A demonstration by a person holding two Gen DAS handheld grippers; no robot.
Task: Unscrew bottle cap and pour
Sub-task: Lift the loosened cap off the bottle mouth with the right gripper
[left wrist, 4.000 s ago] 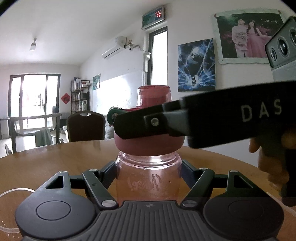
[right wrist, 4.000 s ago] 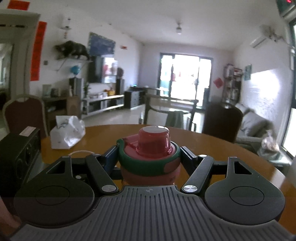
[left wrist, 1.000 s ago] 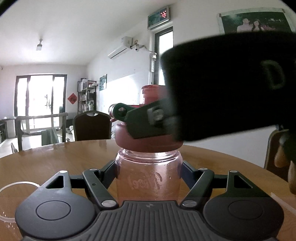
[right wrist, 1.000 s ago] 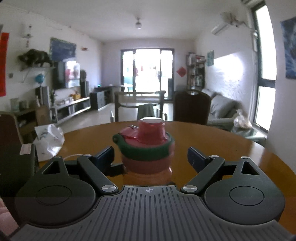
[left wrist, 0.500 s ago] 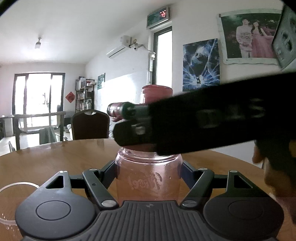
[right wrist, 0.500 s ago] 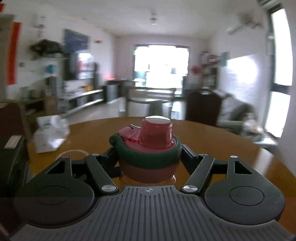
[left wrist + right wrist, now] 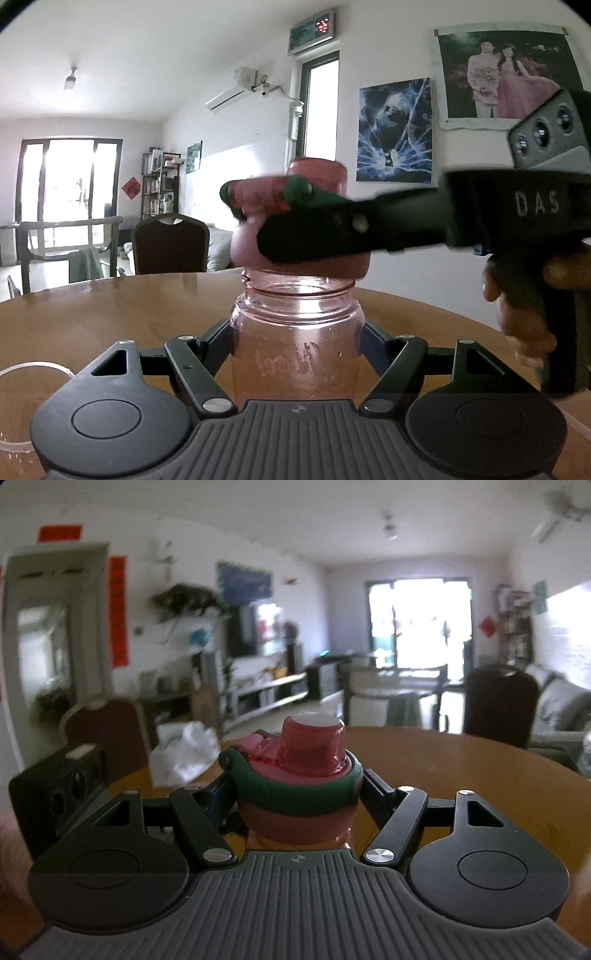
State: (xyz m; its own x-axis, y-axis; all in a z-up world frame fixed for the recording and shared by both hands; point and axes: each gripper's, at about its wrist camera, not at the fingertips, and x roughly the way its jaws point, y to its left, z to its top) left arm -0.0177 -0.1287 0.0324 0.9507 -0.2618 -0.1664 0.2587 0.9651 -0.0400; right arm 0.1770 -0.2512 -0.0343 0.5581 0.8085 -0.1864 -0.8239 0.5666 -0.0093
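Note:
A clear pink bottle (image 7: 297, 354) stands upright on the round wooden table (image 7: 110, 310), and my left gripper (image 7: 297, 341) is shut on its body. Above it is the pink cap with a green ring (image 7: 295, 221), tilted slightly and raised enough that the neck threads (image 7: 299, 286) show bare. My right gripper (image 7: 295, 786) is shut on the cap (image 7: 299, 771), reaching in from the right in the left wrist view, where one dark finger (image 7: 332, 232) crosses the cap. I cannot tell whether the cap still touches the neck. A hand (image 7: 524, 325) holds the right gripper's handle.
A clear glass rim (image 7: 26, 367) sits on the table at the left of the bottle. A crumpled white bag (image 7: 184, 753) lies further along the table. Dark chairs (image 7: 170, 240) stand around the table's far edge.
One second ago my right gripper stood open around the cap; it then shut on it. The cap has now turned and risen, baring the neck threads. The left gripper and bottle stayed put.

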